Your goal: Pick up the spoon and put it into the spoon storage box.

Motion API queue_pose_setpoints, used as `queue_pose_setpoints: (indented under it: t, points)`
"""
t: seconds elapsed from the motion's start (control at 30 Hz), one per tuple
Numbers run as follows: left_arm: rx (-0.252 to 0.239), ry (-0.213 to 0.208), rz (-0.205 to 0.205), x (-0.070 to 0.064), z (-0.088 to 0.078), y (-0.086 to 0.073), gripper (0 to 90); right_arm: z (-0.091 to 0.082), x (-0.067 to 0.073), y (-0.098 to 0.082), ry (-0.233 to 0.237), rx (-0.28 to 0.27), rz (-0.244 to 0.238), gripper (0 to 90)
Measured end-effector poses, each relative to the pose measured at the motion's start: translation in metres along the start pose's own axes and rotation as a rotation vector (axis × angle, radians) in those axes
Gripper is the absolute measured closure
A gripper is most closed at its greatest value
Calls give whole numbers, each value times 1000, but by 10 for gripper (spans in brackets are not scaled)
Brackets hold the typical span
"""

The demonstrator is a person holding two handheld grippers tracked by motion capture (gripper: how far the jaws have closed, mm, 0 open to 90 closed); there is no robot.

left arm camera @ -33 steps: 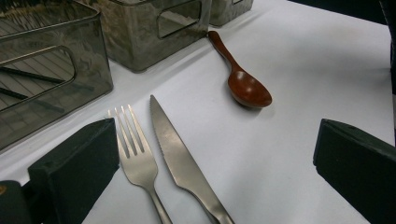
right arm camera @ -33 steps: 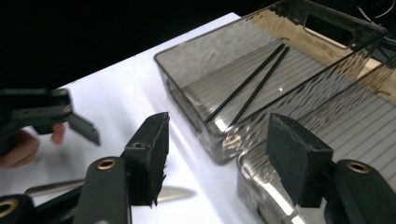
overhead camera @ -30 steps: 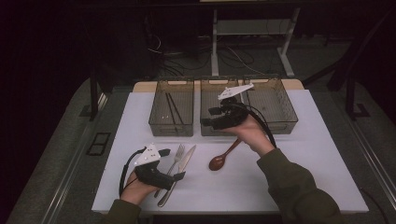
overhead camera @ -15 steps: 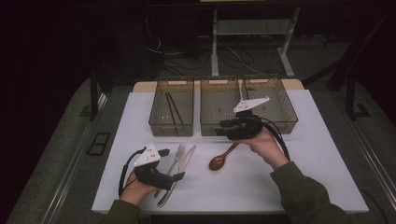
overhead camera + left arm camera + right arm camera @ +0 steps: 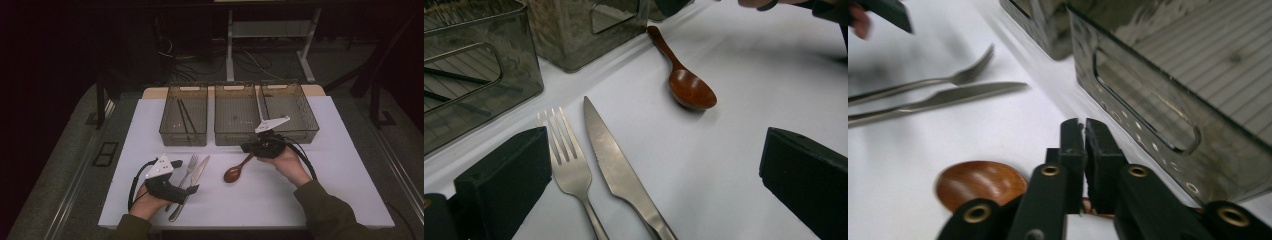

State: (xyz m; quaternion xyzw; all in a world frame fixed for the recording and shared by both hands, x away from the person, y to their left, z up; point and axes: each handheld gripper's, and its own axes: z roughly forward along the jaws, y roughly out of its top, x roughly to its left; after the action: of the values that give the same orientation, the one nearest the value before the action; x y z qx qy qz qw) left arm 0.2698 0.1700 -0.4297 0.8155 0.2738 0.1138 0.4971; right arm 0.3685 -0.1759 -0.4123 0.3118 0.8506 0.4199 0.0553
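While the brown wooden spoon (image 5: pixel 237 170) is lying on the white table cover (image 5: pixel 350 190) just in front of the middle bin, the right gripper (image 5: pixel 248 148) is sitting over its handle end, bowl pointing toward the person. In the right gripper view the jaws have just been closing and are pressed nearly together, with the spoon's round bowl (image 5: pixel 980 183) showing below and left of them; a sliver of brown handle looks caught between the pads, so this reads as pinching the spoon handle (contact itself is mostly hidden by the jaws). Step in hand, judged: the grasp on the spoon, pick not yet lifted.

Beside it to the left, the steel fork (image 5: pixel 186 172) and the steel table knife (image 5: pixel 192 183) are lying side by side, untouched. The left gripper (image 5: pixel 191 189) is resting low by their handles, jaws spread wide, with both pieces lying between the jaws in the left gripper view (image 5: pixel 569 165) and nothing gripped.

Behind, three smoky clear plastic bins are standing in a row: the left bin (image 5: pixel 167 131) holding dark chopsticks (image 5: pixel 186 116), the middle bin (image 5: pixel 220 135) and the right bin (image 5: pixel 310 129) looking empty.

Next move probably calls for a straight lift keeping the handle level, then a carry over a bin rim, likely an empty one.
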Motion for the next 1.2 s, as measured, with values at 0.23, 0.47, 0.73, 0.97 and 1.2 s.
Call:
queue_pose_setpoints:
  t: [0.23, 0.47, 0.73, 0.97, 1.2]
  points:
    - [5, -3, -2, 0, 1, 0, 0, 15, -2, -6, -27, 37, 0, 889]
    - [7, -4, -2, 0, 1, 0, 0, 25, -5, -13, -47, 77, 0, 889]
    - [9, -7, -2, -1, 1, 0, 0, 30, -8, -17, -74, 111, 1, 890]
    - [11, -9, -1, 0, 1, 0, 0, 30, -7, -18, -99, 137, -18, 890]
    - [4, -8, -6, 0, 1, -1, 0, 21, -8, -22, -114, 165, -22, 890]
